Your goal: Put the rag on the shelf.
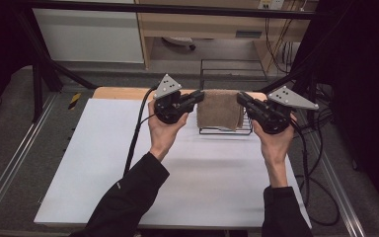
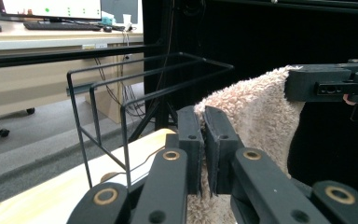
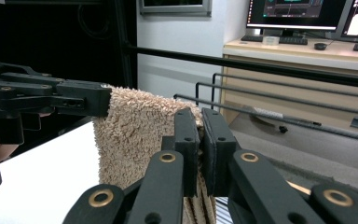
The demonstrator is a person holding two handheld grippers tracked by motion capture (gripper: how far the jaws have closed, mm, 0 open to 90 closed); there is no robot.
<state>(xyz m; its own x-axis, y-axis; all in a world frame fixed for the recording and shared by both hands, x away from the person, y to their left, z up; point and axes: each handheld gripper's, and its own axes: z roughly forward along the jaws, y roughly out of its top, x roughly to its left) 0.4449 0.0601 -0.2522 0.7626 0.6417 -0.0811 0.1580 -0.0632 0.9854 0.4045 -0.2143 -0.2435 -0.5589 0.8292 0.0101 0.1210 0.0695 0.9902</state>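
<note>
The brown towel [image 1: 220, 109] hangs stretched at twelve o'clock above the table [image 1: 177, 168], before the wire rack [image 1: 227, 129]. The left claw [image 1: 199, 95] and the right claw [image 1: 241, 98] each clamp an upper corner.

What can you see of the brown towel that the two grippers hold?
The brown fluffy terry-cloth towel hangs folded between the two grippers, its top edge stretched level. The left hand-held gripper is shut on its left upper corner, the right hand-held gripper on its right. It hangs in front of the black wire rack at the table's far edge.
</note>
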